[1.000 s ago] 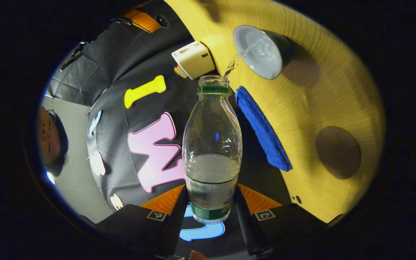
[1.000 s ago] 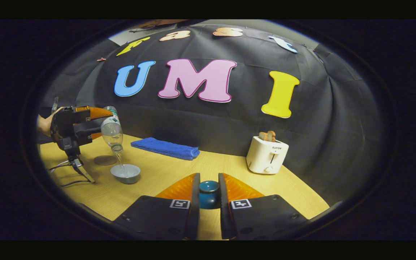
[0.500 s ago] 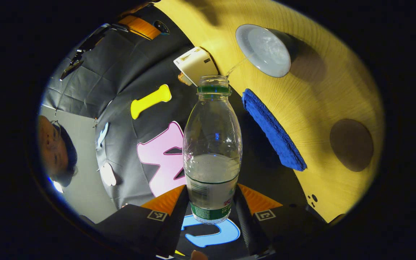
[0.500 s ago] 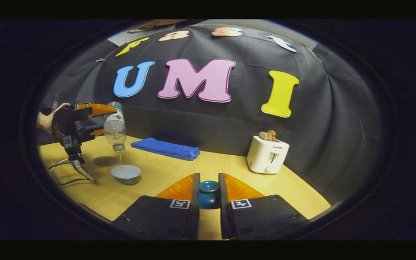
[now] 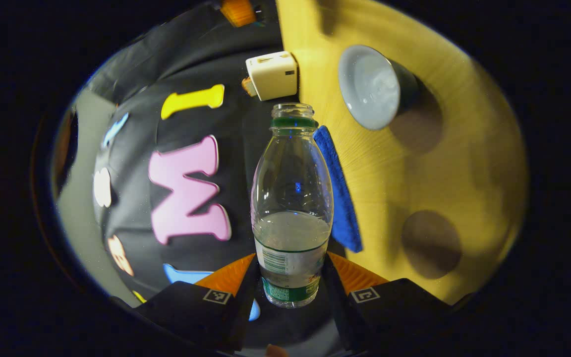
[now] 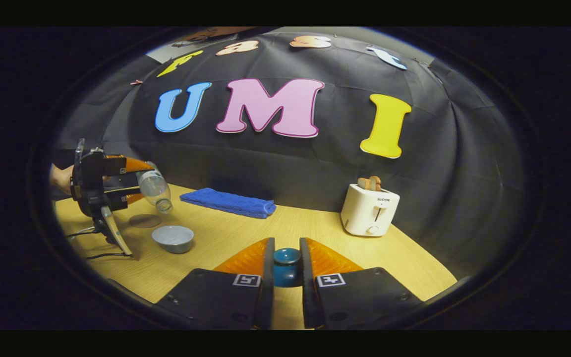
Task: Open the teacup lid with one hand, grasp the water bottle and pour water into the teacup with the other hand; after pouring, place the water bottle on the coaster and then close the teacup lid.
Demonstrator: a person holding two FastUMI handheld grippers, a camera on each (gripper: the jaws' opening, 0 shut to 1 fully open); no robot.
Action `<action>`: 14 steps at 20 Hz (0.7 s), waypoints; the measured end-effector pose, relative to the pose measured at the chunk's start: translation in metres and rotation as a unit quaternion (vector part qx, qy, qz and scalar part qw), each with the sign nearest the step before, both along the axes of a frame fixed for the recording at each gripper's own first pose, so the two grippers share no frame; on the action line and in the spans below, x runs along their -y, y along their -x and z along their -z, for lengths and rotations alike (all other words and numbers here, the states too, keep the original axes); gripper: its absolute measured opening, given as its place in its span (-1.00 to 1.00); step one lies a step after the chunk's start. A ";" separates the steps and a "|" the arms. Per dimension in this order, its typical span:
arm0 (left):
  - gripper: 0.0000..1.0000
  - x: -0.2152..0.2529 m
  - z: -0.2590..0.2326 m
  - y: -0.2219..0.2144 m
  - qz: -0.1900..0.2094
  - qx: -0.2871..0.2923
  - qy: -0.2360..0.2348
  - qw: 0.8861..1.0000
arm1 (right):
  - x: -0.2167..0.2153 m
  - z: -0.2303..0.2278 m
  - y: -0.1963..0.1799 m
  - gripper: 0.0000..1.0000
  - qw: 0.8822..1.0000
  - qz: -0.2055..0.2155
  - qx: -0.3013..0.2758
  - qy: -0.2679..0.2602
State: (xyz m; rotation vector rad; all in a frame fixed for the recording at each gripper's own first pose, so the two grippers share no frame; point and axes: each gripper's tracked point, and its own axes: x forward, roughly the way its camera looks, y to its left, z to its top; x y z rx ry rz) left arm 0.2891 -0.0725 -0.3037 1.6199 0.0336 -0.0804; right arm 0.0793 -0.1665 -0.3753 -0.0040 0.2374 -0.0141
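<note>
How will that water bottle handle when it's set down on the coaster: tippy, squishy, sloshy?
The water bottle is tall and narrow, so it could tip on the coaster if released off upright. Its thin clear wall probably gives a little under the left gripper. It's roughly a third full and uncapped, so it's likely light but could spill if jerked.

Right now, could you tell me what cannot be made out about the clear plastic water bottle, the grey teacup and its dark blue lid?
- Dark blue teacup lid, right gripper view: only its knob shows; the right gripper hides the rest.
- Clear plastic water bottle, left gripper view: the base is hidden between the left gripper fingers.
- Grey teacup, right gripper view: too small to judge the water level.
</note>
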 end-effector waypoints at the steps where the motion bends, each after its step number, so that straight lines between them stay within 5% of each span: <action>1: 0.45 0.000 0.010 0.005 -0.009 -0.030 0.059 0.998 | -0.002 0.001 0.000 -0.52 1.000 -0.001 -0.001 0.000; 3: 0.44 0.000 0.026 0.014 -0.033 -0.075 0.178 0.981 | -0.004 0.002 -0.002 -0.42 1.000 -0.002 -0.001 0.000; 6: 0.45 0.006 0.027 0.022 -0.051 -0.092 0.338 0.935 | -0.008 0.002 -0.004 -0.37 1.000 -0.005 -0.002 0.001; 11: 0.45 0.011 -0.001 0.027 -0.051 -0.095 0.572 0.813 | -0.015 0.001 -0.007 -0.37 1.000 -0.009 -0.001 0.000; 14: 0.45 0.002 -0.015 0.026 -0.050 -0.097 0.672 0.733 | -0.020 0.000 -0.007 -0.57 1.000 -0.013 -0.001 -0.002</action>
